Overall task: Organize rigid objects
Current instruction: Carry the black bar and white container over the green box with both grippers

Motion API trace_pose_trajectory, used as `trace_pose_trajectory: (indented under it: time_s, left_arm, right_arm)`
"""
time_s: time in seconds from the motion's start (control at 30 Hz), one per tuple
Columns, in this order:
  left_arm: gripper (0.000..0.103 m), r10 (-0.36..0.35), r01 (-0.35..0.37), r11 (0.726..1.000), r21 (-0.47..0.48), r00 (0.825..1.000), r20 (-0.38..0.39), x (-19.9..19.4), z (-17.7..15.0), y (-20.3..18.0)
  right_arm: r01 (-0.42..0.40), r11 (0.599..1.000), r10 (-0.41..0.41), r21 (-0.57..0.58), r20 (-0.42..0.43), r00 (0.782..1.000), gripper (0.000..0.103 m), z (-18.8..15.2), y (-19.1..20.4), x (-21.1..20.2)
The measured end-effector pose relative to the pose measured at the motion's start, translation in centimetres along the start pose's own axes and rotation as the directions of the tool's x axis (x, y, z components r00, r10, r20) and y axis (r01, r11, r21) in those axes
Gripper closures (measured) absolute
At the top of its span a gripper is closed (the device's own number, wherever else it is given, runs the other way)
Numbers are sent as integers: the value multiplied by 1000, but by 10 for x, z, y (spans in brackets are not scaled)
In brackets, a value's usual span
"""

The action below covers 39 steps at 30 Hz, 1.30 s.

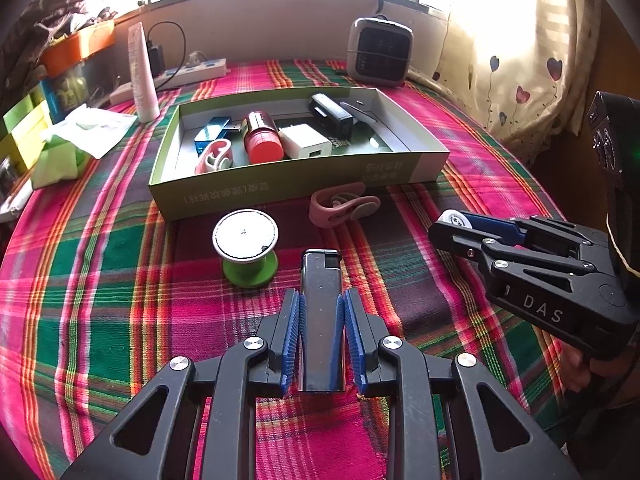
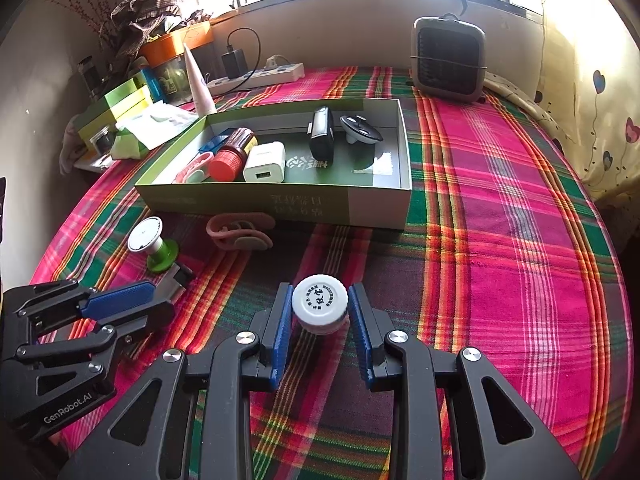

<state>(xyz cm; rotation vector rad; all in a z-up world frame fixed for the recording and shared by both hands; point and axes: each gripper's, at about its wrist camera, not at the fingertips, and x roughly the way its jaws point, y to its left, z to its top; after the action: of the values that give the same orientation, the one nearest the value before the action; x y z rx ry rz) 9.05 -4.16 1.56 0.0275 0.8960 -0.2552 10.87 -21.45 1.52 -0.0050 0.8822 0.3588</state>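
My left gripper [image 1: 320, 300] is shut on a dark lighter [image 1: 320, 312] that points forward just above the plaid cloth. My right gripper [image 2: 319, 296] is shut on a small white bottle [image 2: 320, 307] with a printed cap; it shows at the right of the left wrist view [image 1: 456, 220]. A green open box [image 1: 280, 184] stands ahead, holding a red-capped bottle [image 1: 262, 140], a white charger [image 1: 306, 142], a blue item [image 1: 212, 130], a pink clip [image 1: 214, 156] and a black device [image 1: 330, 114]. A green spool [image 1: 246, 250] and a pink clip [image 1: 344, 208] lie before the box.
A small heater [image 1: 378, 52] stands at the back right. A power strip [image 1: 192, 74], a white tube [image 1: 142, 76], green boxes [image 1: 24, 128] and tissue [image 1: 86, 130] crowd the back left. A curtain [image 1: 520, 60] hangs at the right.
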Motion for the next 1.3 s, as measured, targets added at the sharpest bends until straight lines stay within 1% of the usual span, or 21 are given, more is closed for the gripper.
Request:
trace_pose_trajectory:
  time_s: [0.4, 0.77, 1.1, 1.3]
  left_arm:
    - [81, -8, 8, 1000, 9, 999, 33, -11, 1, 0]
    - [81, -20, 20, 1000, 11, 997, 78, -25, 8, 3]
    - [81, -34, 34, 999, 4, 992, 118, -36, 30, 15]
    - [81, -28, 28, 1000, -1, 991, 134, -33, 46, 26]
  right_arm:
    - [3, 1000, -3, -6, 14, 1000, 74, -3, 4, -9]
    - [6, 1000, -5, -17, 36, 999, 74, 3, 8, -18]
    - [19, 1000, -17, -21, 73, 997, 74, 22, 6, -27]
    - [14, 1000, -12, -19, 95, 995, 74, 39, 3, -27]
